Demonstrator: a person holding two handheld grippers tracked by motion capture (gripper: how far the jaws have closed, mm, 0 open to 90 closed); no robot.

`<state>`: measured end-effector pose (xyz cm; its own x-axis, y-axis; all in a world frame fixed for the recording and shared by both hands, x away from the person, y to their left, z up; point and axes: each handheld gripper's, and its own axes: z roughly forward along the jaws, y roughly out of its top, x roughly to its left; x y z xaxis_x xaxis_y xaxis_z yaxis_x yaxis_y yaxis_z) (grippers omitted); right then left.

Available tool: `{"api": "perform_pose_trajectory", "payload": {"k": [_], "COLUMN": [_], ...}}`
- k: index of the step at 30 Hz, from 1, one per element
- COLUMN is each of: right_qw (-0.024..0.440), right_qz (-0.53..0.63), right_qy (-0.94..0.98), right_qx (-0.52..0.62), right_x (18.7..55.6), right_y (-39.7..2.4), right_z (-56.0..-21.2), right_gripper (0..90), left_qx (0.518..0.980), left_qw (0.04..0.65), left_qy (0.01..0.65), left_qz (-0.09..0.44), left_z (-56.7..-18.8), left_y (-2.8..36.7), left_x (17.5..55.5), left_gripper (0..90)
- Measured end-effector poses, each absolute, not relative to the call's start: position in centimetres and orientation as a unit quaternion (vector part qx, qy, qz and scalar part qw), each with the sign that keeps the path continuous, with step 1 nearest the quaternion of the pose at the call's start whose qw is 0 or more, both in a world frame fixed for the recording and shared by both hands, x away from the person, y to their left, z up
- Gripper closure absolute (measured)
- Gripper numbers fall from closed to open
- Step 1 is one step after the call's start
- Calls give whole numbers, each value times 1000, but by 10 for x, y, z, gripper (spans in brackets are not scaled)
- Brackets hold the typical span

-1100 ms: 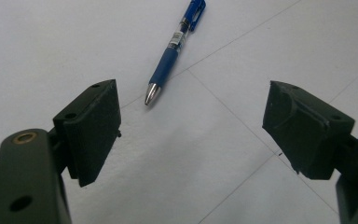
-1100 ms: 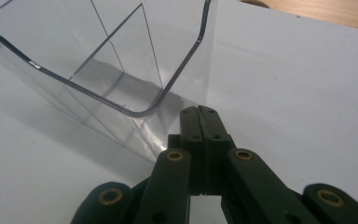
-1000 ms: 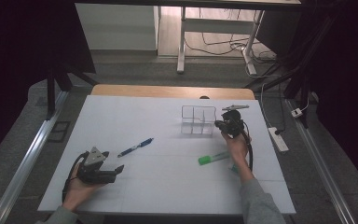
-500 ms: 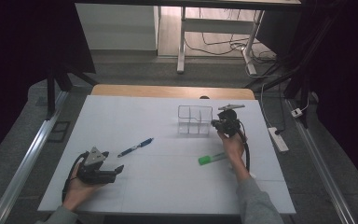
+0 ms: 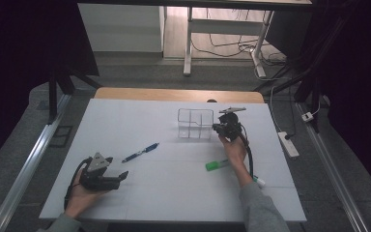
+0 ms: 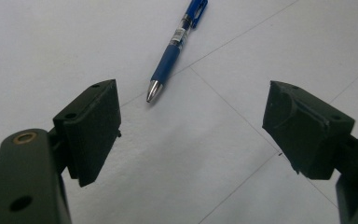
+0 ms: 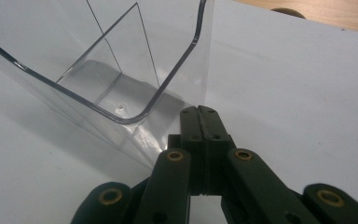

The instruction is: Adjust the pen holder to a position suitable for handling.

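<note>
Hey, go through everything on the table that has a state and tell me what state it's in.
Clear plastic divided organizer: upright, empty.
Blue retractable pen: lying flat, tip out.
Green marker: lying flat.
Left gripper: open, holding nothing.
Right gripper: shut, at the organizer's corner.

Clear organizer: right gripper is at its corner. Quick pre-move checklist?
1. Right gripper jaws shut, nothing between them: ok.
2. Its tips at the near corner of the clear organizer; actual contact: cannot tell.
3. Organizer compartments empty and it stands upright on the table: ok.
4. Left gripper jaws open, nothing between them: ok.
5. Blue pen lies free on the table ahead of the left gripper, tip toward it, untouched: ok.
6. Green marker lies beside the right forearm, apart from the organizer; risk of the sleeve brushing it: cannot tell.
</note>
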<state>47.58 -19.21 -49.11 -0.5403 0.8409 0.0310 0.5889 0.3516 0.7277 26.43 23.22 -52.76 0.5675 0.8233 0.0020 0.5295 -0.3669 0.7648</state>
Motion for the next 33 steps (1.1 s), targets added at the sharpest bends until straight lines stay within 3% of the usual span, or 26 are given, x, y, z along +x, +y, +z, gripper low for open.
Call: {"api": "perform_pose_trajectory", "payload": {"k": [19, 33], "right_qw": [166, 172], "right_qz": [357, 367], "right_qy": [812, 796], "right_qx": [431, 449], "right_x": [480, 469], "right_y": [-165, -169], "right_z": [-497, -491], "right_gripper": [897, 897], "left_qx": [803, 803], "left_qw": [372, 371], "left_qy": [423, 423], "left_qz": [193, 195], "left_z": [-530, -530], "left_y": [233, 233], "left_x": [265, 264], "left_gripper": [191, 191]}}
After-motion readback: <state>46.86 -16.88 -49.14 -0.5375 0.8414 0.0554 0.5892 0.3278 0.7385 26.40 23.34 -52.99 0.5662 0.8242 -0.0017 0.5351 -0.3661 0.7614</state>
